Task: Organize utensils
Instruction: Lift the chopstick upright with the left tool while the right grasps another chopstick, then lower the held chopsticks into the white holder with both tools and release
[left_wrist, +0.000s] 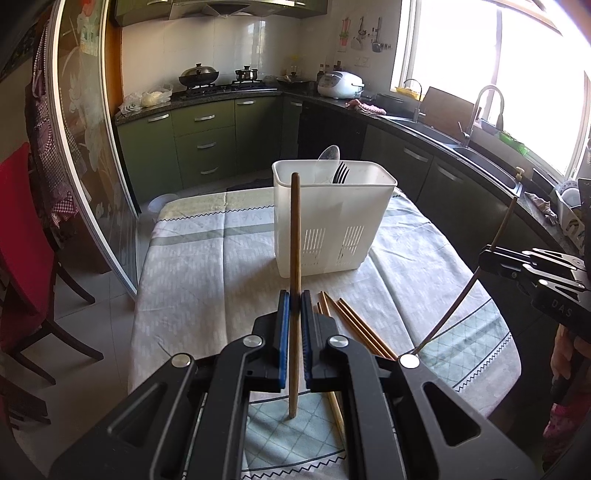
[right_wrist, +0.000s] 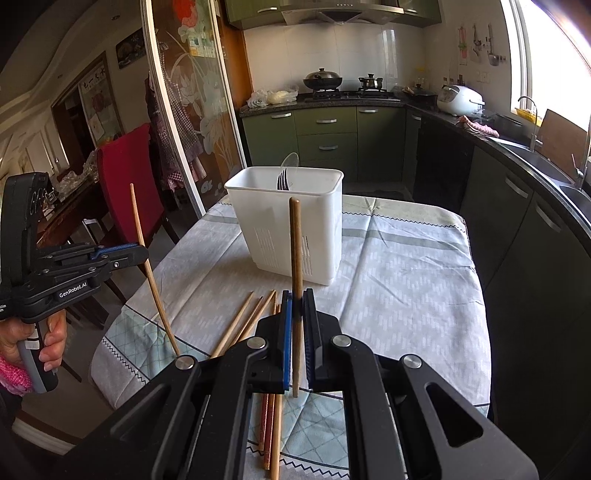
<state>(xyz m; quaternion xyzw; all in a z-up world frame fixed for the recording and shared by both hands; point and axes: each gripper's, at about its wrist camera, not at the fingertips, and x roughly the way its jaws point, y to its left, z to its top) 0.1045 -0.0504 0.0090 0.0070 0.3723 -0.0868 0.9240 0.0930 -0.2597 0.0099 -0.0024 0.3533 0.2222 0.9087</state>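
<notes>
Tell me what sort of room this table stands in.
A home kitchen, most likely: a gas stove with a lidded black wok sits on the dark counter above green cabinets, a white rice cooker stands nearby, and a steel sink tap rises beneath the bright window.

Wood, plastic and cloth ahead of my tools

I see matt brown wooden chopsticks (left_wrist: 356, 325) just beyond my left tool (left_wrist: 294, 302), a smooth white plastic caddy (left_wrist: 332, 221) farther ahead, and soft printed cloth (left_wrist: 207, 266) over the worktop.

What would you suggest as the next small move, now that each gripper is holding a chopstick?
Probably carry both forward over the white caddy and lower them in: the left gripper and right gripper each clamp an upright chopstick, and the caddy stands just ahead.
</notes>
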